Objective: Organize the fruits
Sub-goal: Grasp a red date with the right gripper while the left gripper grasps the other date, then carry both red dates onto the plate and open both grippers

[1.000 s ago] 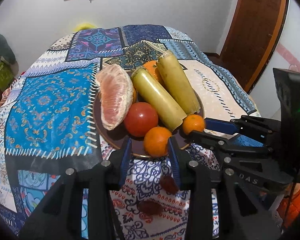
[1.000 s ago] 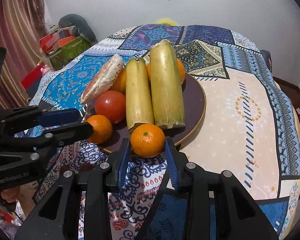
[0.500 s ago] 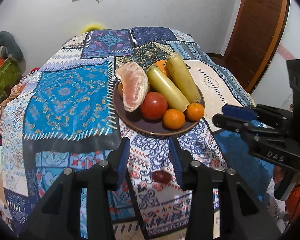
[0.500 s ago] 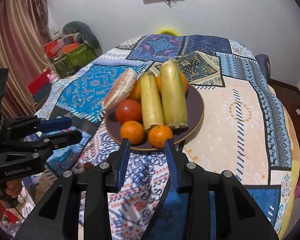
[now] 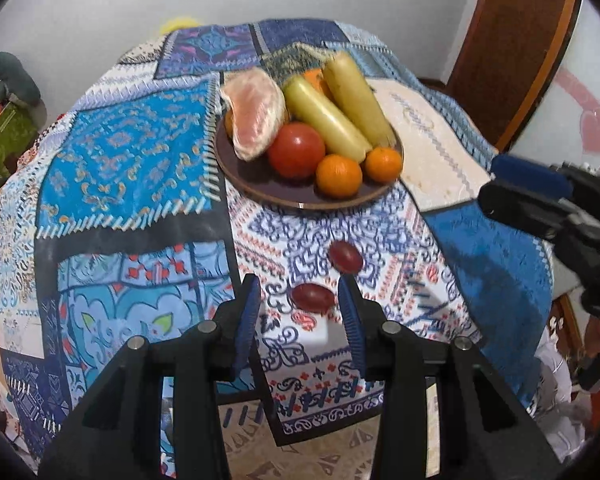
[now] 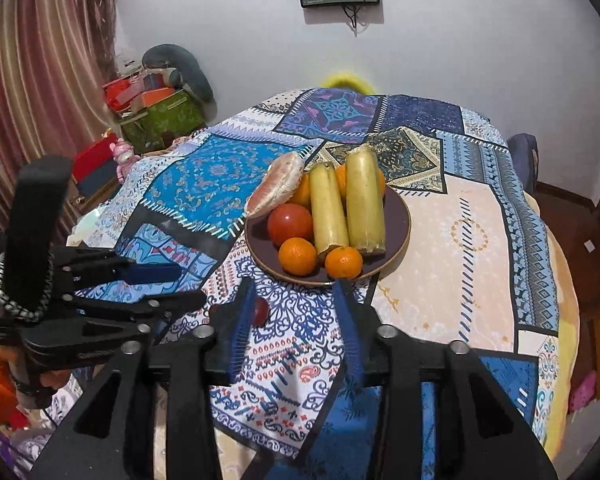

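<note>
Even indoor light, fisheye-warped edges.

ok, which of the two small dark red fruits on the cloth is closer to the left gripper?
The nearer small dark red oval fruit, lying just ahead of the open left gripper, between its fingers' line. The other dark red fruit sits farther on, toward the dark brown plate.

**Blues, Oranges and Reds**

A patchwork tablecloth (image 5: 132,168) in blue, white and peach fills the frame. At upper centre, a dark brown plate (image 5: 260,188) carries orange mandarins (image 5: 338,176), a red tomato (image 5: 296,150), yellow-green stalks (image 5: 324,124) and pink pomelo (image 5: 254,120).
</note>
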Demonstrator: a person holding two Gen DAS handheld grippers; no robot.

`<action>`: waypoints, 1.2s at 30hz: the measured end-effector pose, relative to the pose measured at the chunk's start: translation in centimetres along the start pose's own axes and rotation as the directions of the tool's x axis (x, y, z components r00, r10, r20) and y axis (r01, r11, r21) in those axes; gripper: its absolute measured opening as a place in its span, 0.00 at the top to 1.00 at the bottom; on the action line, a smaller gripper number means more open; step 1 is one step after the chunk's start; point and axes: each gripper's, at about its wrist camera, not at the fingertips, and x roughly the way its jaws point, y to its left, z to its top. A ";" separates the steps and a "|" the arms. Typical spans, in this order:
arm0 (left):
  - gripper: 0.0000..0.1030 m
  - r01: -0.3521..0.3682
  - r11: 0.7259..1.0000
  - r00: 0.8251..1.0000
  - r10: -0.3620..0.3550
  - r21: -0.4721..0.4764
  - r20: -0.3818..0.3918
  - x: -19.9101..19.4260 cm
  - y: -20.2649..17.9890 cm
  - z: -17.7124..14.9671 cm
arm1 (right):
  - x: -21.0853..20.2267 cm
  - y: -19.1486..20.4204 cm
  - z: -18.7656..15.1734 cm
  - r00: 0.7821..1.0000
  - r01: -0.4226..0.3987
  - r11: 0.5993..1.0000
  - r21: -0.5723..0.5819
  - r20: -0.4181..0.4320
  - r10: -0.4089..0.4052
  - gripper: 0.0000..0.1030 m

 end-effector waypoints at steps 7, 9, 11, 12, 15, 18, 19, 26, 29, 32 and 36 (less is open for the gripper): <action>0.61 0.026 1.000 0.999 -0.025 0.007 -0.047 2.1 -0.2 -1.2 | 1.6 -0.3 -0.9 0.999 -0.009 1.000 0.019 -0.040 0.010 0.57; 0.61 0.033 0.999 0.998 -0.032 0.010 -0.052 2.7 -0.3 -1.3 | 2.1 -0.2 -1.2 0.998 -0.013 1.000 0.021 -0.055 0.015 0.57; 0.61 0.043 0.999 0.997 -0.043 0.004 -0.058 3.2 -0.1 -1.3 | 2.7 -0.2 -1.5 0.997 -0.017 1.000 0.020 -0.071 0.019 0.57; 0.61 0.046 0.999 0.997 -0.046 0.002 -0.059 3.4 -0.2 -1.3 | 3.0 -0.1 -1.5 0.997 -0.020 1.000 0.018 -0.078 0.021 0.57; 0.72 0.059 0.998 0.997 -0.059 0.006 -0.056 4.0 -0.2 -1.0 | 3.6 0.0 -1.9 0.995 -0.029 0.999 0.020 -0.097 0.031 0.57; 0.73 0.068 0.998 0.997 -0.068 0.013 -0.042 4.1 -0.2 -1.0 | 4.0 0.2 -2.1 0.993 -0.039 0.999 0.022 -0.109 0.041 0.57; 0.73 0.073 0.997 0.997 -0.073 0.013 -0.039 4.1 -0.1 -1.0 | 4.3 0.3 -2.1 0.992 -0.043 0.999 0.021 -0.115 0.045 0.57; 0.73 0.057 0.998 0.998 -0.057 -0.031 0.003 2.7 2.0 -1.1 | 6.1 0.9 -2.1 0.986 -0.073 0.997 0.014 -0.150 0.074 0.59; 0.73 0.043 0.998 0.999 -0.042 -0.052 0.024 2.0 3.1 -0.9 | 7.1 1.6 -2.1 0.980 -0.099 0.995 0.002 -0.176 0.098 0.67; 0.73 0.041 0.997 0.999 -0.039 -0.062 0.027 1.6 3.7 -0.9 | 8.0 2.3 -2.1 0.977 -0.097 0.995 -0.020 -0.193 0.091 0.68; 0.73 0.028 0.998 0.999 -0.026 -0.057 0.033 1.4 4.0 -1.1 | 9.2 2.7 -2.1 0.971 -0.107 0.994 -0.027 -0.218 0.098 0.77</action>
